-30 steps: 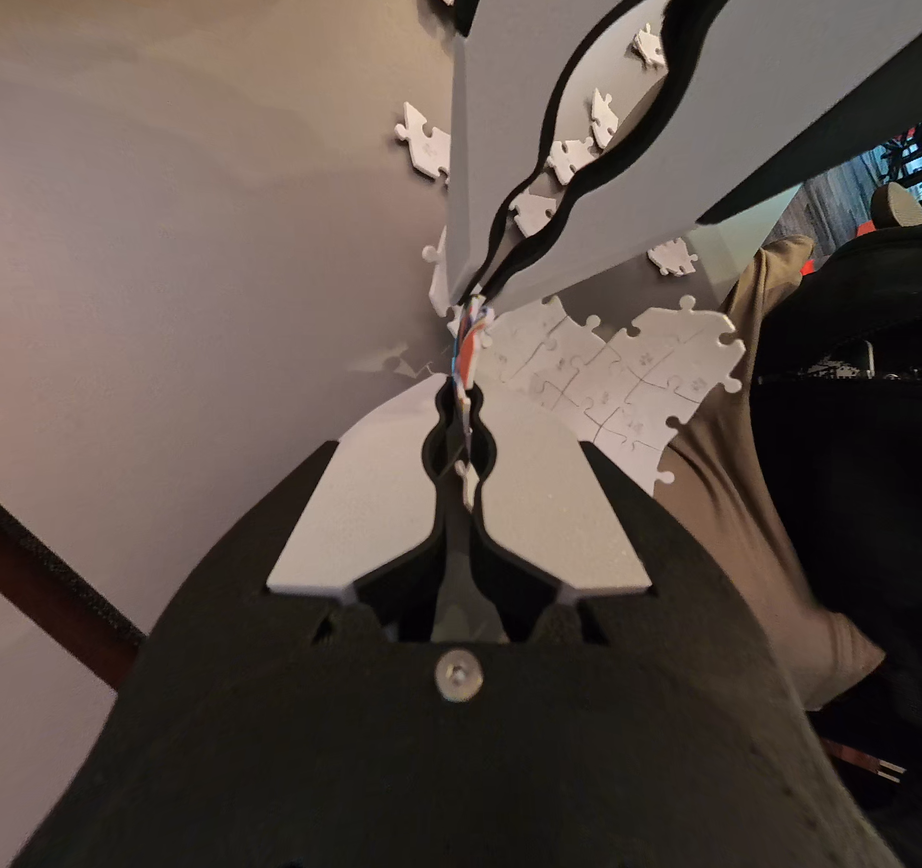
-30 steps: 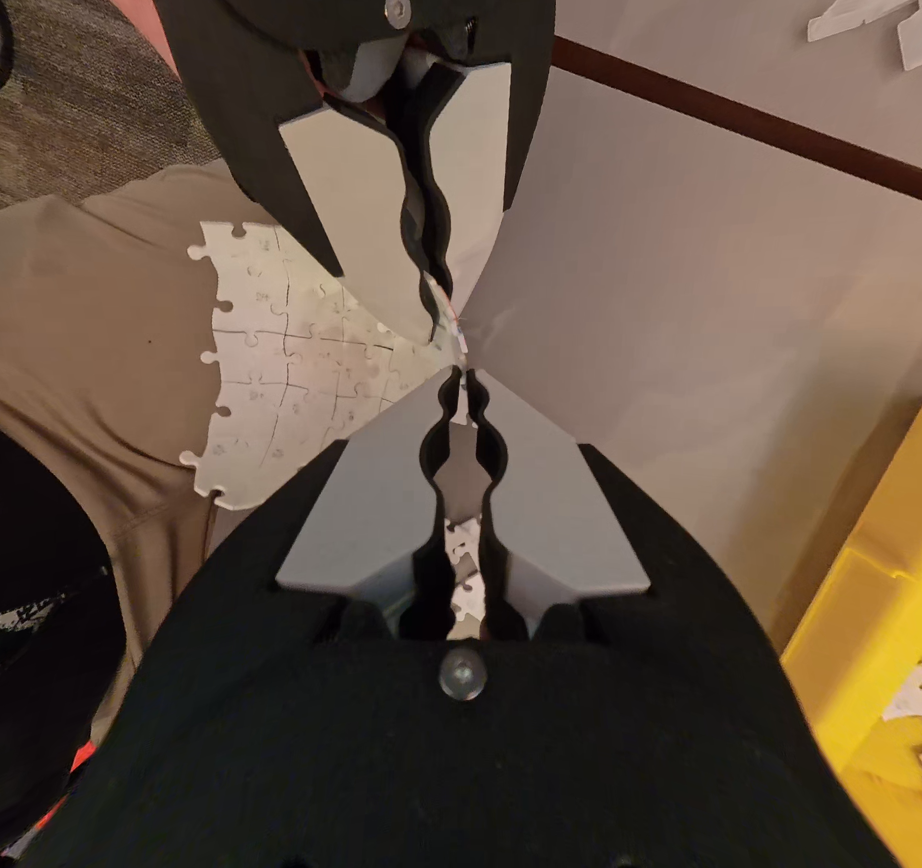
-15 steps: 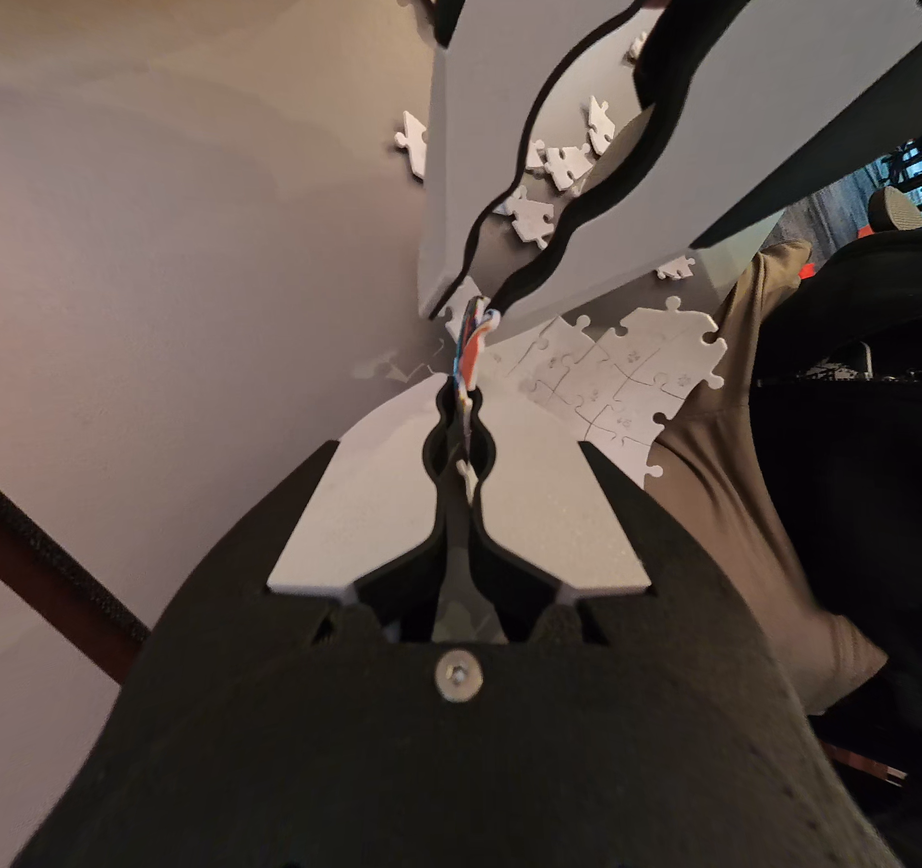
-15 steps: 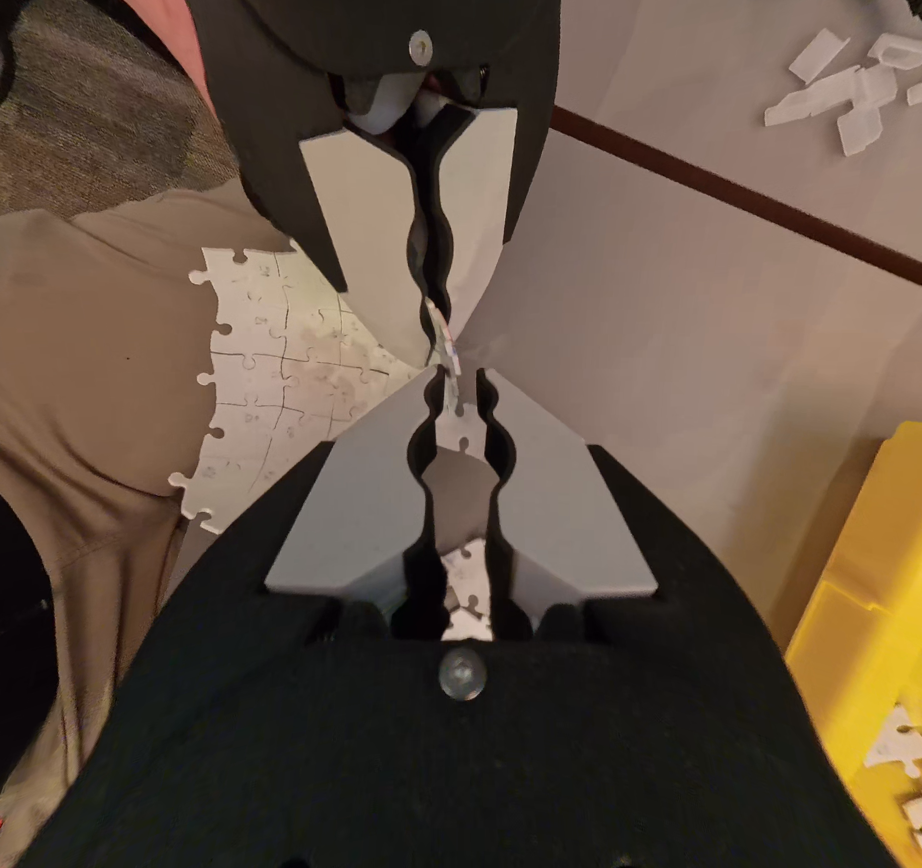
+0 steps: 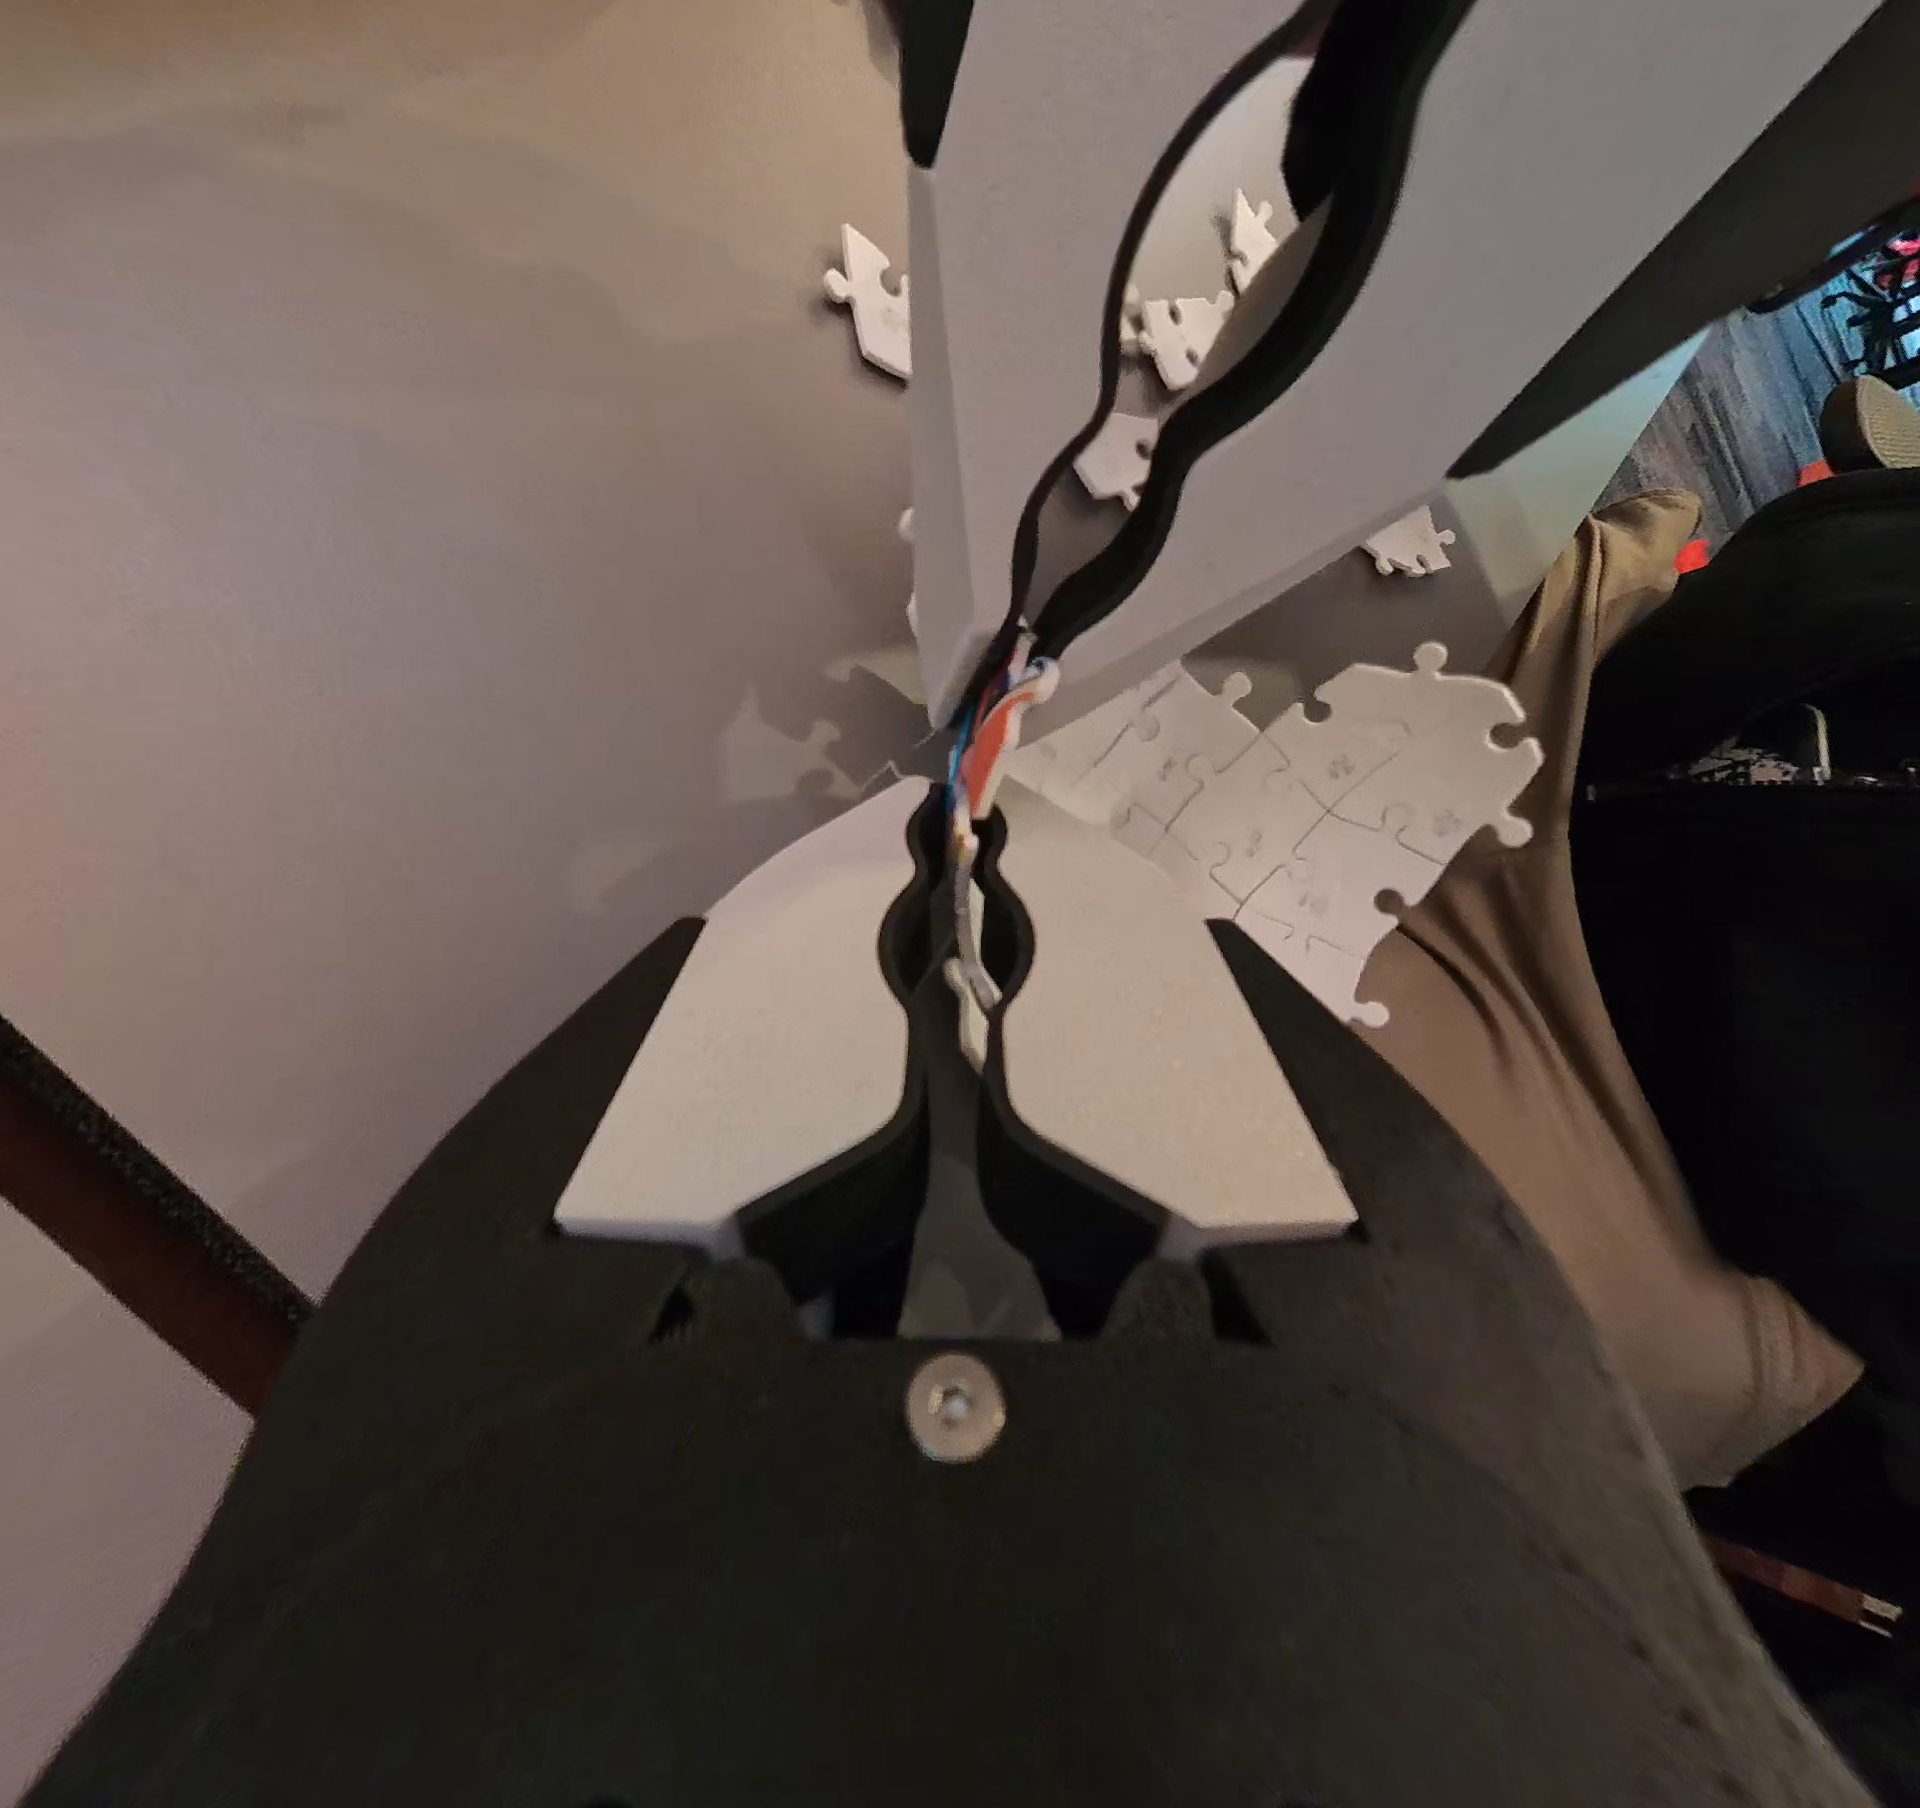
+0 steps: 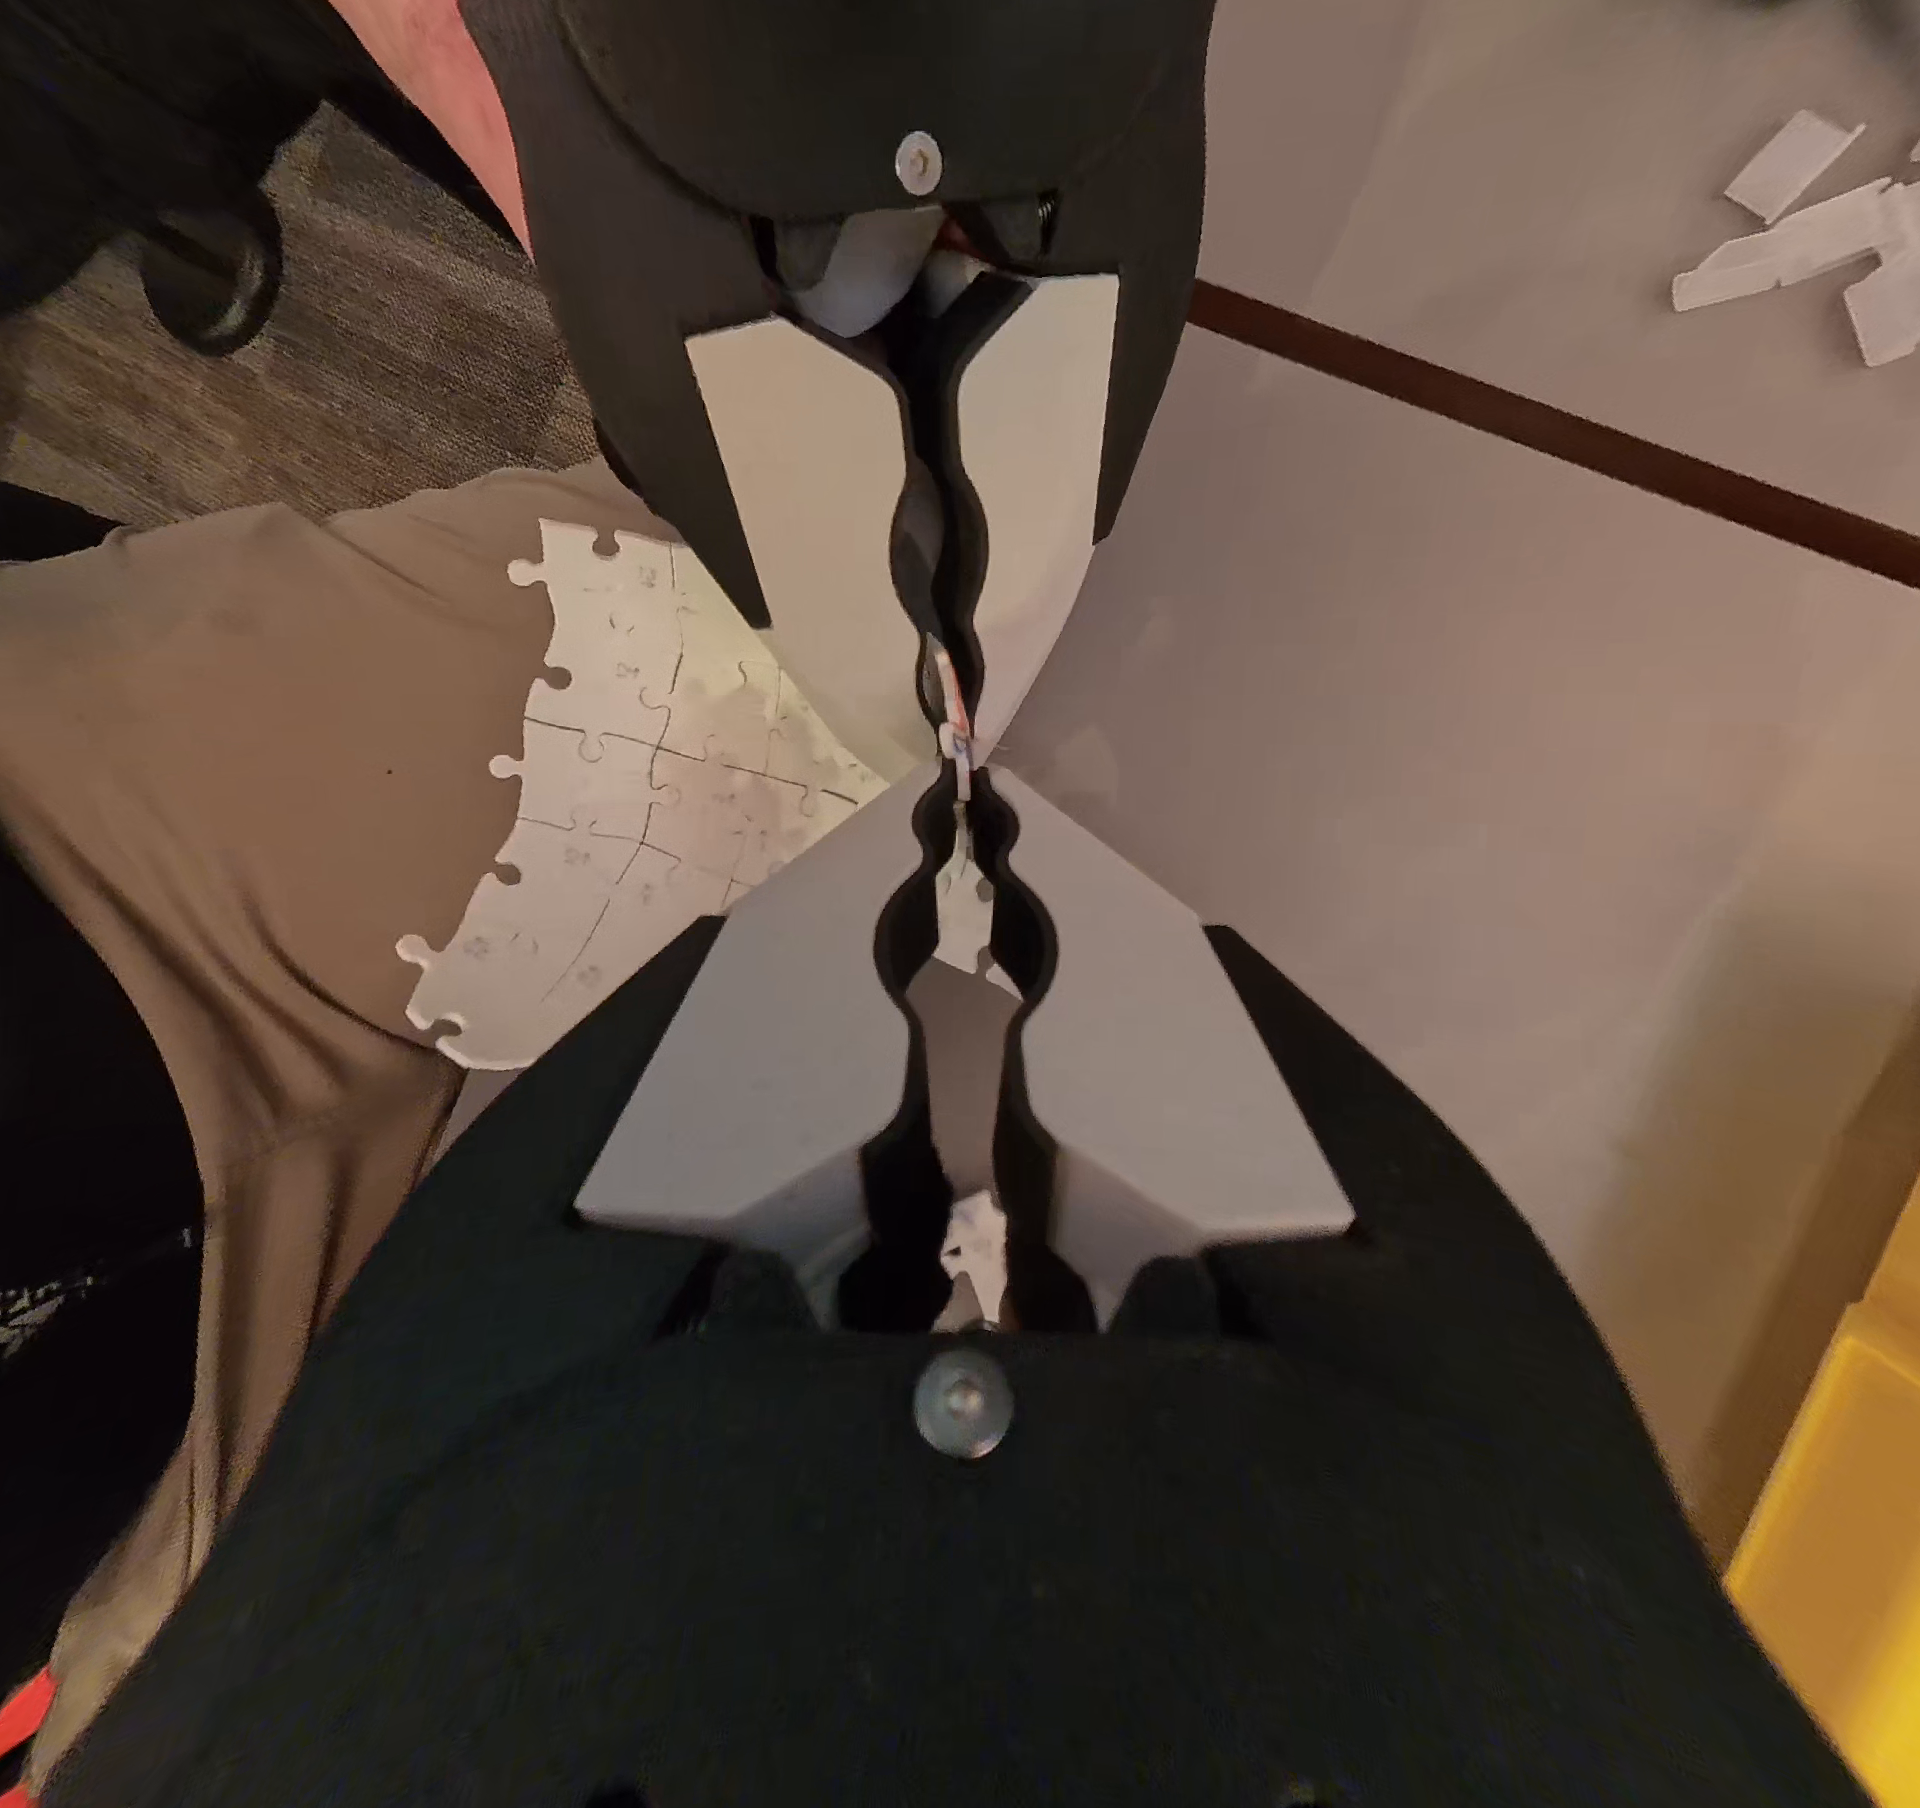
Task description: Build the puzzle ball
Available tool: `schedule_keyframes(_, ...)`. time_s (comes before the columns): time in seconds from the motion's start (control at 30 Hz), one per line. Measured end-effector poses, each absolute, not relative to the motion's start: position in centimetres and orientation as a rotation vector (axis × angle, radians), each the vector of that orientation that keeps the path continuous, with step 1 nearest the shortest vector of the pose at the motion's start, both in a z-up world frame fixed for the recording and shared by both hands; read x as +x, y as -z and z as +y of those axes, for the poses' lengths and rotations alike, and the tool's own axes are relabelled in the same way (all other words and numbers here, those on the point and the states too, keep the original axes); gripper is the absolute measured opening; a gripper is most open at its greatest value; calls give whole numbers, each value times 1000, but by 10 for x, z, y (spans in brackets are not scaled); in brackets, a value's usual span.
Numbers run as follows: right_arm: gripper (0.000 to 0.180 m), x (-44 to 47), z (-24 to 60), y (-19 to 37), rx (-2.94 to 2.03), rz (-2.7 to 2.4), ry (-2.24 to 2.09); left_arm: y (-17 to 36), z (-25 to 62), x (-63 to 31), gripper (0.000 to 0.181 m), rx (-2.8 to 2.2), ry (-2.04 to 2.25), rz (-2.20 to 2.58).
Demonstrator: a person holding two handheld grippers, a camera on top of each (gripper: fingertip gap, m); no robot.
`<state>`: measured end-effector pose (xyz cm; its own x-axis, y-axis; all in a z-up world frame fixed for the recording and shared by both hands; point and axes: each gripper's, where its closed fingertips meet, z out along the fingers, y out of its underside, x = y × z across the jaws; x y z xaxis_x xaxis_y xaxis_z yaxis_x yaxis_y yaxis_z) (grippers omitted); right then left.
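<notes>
A curved sheet of joined white puzzle pieces (image 5: 1309,802) hangs in the air between both grippers; it also shows in the right wrist view (image 6: 623,802). My left gripper (image 5: 961,808) is shut on its edge, which I see end-on with coloured print (image 5: 987,745). My right gripper (image 6: 966,792) meets it tip to tip and is shut on a white puzzle piece (image 6: 961,901) at that same edge. The right gripper (image 5: 1003,662) comes in from above in the left wrist view. The left gripper (image 6: 951,719) comes in from above in the right wrist view.
Loose white pieces (image 5: 868,304) (image 5: 1184,335) (image 5: 1408,543) lie on the grey table (image 5: 416,511). A yellow bin (image 6: 1849,1446) stands at the lower right, with white plastic scraps (image 6: 1808,241) farther off. A person's tan clothing (image 6: 208,719) is behind the sheet. Left and right tips are no more than a few centimetres apart.
The right gripper's fingers opened a little half a second ago and have closed again on the piece. Both grippers stay tip to tip, and the right wrist view has drawn back slightly.
</notes>
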<state>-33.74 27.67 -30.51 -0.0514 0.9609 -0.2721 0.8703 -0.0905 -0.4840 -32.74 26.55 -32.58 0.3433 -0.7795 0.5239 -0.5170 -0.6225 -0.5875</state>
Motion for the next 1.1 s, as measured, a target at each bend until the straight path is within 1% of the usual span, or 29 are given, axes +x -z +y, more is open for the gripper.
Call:
schedule_keyframes(0.07, 0, -337, 277, 305, -2043, -1994, -847, 324, 266, -328, 5, -2295, 1169, 1140)
schedule_keyframes(0.1, 0, -337, 277, 305, -2049, -1987, -855, 323, 267, -329, 10, -2297, 1172, 1131)
schedule_keyframes(0.27, 0, -338, 277, 305, -2062, -1962, -888, 317, 268, -341, 25, -2342, 1129, 1100)
schedule_keyframes(0.53, 0, -337, 279, 304, -2074, -1939, -894, 315, 247, -365, 39, -2522, 1076, 1039)
schedule_keyframes(0.63, 0, -337, 279, 304, -2074, -1935, -903, 319, 235, -368, 36, -2569, 1090, 1023)
schedule_keyframes(0.73, 0, -338, 278, 305, -2073, -1934, -912, 327, 231, -369, 29, -2610, 1097, 1010)
schedule_keyframes(0.87, 0, -338, 277, 304, -2064, -1942, -905, 330, 231, -364, 11, -2607, 1146, 998)
schedule_keyframes(1.1, 0, -337, 277, 304, -2057, -1957, -891, 332, 235, -363, 6, -2600, 1146, 994)
